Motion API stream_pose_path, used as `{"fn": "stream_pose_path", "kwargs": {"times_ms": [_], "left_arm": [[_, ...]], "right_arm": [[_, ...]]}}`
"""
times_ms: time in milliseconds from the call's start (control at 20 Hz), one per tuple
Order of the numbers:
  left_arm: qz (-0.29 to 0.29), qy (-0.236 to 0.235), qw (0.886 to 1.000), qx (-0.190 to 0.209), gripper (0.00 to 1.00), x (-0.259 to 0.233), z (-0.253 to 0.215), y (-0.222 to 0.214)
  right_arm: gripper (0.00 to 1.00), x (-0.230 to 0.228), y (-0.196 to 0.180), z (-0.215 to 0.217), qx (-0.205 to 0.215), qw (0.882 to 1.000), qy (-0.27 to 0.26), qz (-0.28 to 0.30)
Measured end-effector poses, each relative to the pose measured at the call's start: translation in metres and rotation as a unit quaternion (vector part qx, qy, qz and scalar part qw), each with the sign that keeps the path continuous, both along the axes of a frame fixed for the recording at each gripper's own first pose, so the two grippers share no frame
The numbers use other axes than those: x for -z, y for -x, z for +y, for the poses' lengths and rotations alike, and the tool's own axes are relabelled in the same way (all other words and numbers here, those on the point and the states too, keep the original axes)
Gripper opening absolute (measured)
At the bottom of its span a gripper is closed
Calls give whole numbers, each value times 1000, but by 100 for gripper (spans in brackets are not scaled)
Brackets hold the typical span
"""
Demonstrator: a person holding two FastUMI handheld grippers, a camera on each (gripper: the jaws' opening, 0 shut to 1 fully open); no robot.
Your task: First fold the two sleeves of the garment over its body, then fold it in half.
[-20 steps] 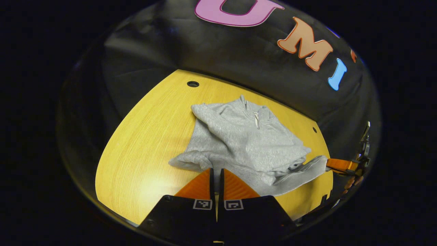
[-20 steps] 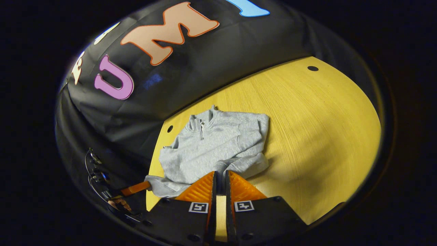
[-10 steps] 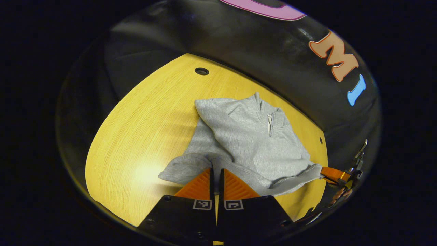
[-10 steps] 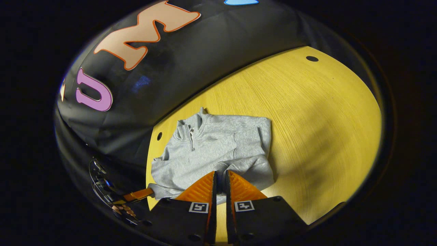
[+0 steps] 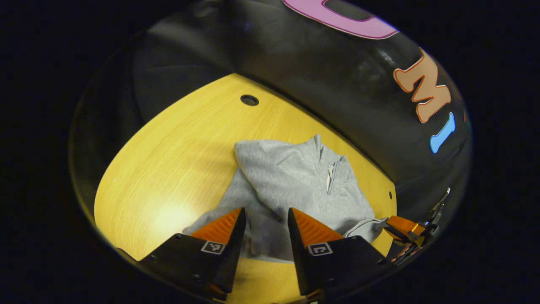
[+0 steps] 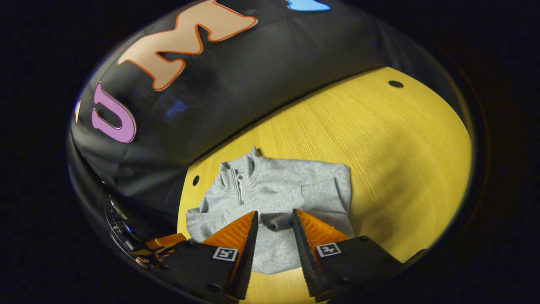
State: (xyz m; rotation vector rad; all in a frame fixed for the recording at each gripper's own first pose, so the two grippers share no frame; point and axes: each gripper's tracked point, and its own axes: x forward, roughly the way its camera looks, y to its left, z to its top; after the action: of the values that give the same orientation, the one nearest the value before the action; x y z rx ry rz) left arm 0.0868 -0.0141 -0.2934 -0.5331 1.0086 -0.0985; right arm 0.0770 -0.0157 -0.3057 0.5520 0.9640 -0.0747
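grey pullover (image 5: pixel 295 185), sleeves folded, near tabletop (image 5: pixel 177 160) back edge.
left gripper (image 5: pixel 263 219) and right gripper (image 6: pixel 274 221) wide; regrip hem corners evenly for halving.

Wide bare table (image 5: pixel 168 169) out past the sweater (image 5: pixel 291 181), open for passing. Same on the other side (image 6: pixel 400 160). Beyond the collar, booth wall (image 6: pixel 261 76) close behind the table edge, blocking that way. Other gripper (image 5: pixel 400 228) hanging just beside the sweater's corner.
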Motion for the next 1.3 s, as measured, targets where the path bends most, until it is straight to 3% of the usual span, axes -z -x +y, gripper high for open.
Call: {"fn": "stream_pose_path", "kwargs": {"times_ms": [100,150,200,250,350,500,750,900,1000,1100,1150,1300], "left_arm": [[-41,-27,999,5,72,-14,6,-13],[-60,-42,997,9,79,-22,9,-17],[-80,-56,995,13,100,-33,12,-21],[-102,-69,992,15,97,-42,12,-27],[-155,-98,983,15,94,-68,16,-36],[-238,-159,958,20,97,-114,23,-41],[-315,-229,921,22,96,-173,33,-20],[-349,-246,904,15,96,-196,32,-9],[-353,-256,900,12,95,-202,41,5],[-361,-257,896,8,94,-212,40,6],[-368,-262,892,5,94,-216,41,5],[-383,-281,880,-6,94,-229,48,7]], "right_arm": [[57,-9,-8,-6,-1,999,27,-25],[67,-16,-11,-11,1,998,42,-38],[94,-25,-12,-15,3,997,58,-56],[97,-33,-14,-20,4,994,76,-76],[96,-57,-14,-28,0,985,117,-124],[96,-98,-8,-36,-10,965,182,-190],[96,-166,11,-34,-9,929,239,-284],[95,-201,18,-28,-29,894,272,-356],[95,-215,21,-27,-42,873,303,-380],[91,-218,23,-17,-52,871,303,-383],[95,-218,24,-12,-52,873,297,-384],[97,-221,22,-7,-50,875,285,-388]]}}
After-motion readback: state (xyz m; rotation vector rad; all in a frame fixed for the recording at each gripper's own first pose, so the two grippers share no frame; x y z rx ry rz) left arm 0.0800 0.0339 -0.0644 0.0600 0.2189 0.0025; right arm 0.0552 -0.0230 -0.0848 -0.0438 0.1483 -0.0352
